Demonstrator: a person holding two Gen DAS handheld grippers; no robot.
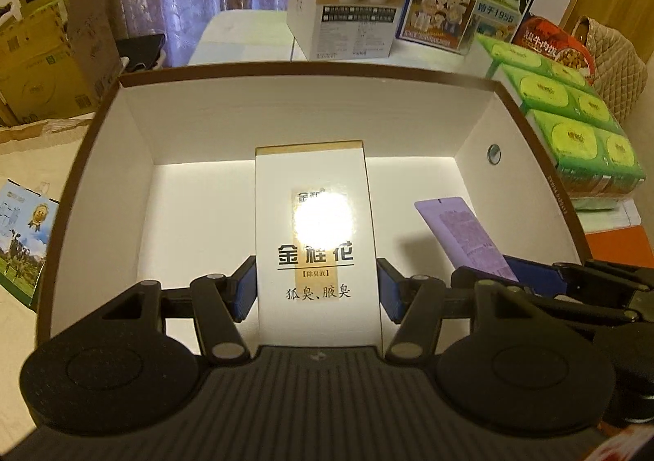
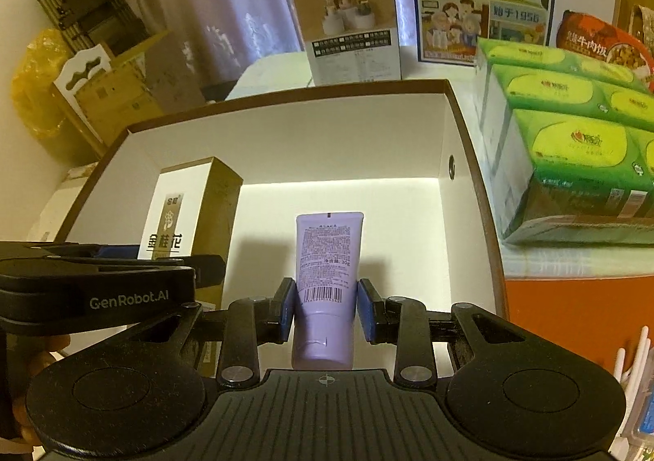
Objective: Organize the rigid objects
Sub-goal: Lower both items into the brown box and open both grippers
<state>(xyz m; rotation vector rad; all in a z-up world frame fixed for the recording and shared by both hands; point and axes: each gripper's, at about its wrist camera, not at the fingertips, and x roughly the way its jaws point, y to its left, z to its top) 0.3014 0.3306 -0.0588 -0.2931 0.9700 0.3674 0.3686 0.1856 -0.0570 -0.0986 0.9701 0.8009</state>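
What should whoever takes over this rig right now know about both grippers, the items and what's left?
Left gripper: shut on the white and gold carton, held over the open brown-rimmed box.
Right gripper: shut on the purple tube, cap end toward the camera, also over the box.
Done: both items picked up and brought above the box's white interior.
Left: lower and release each inside, carton to the left, tube to the right. Whether either already touches the floor cannot be told.
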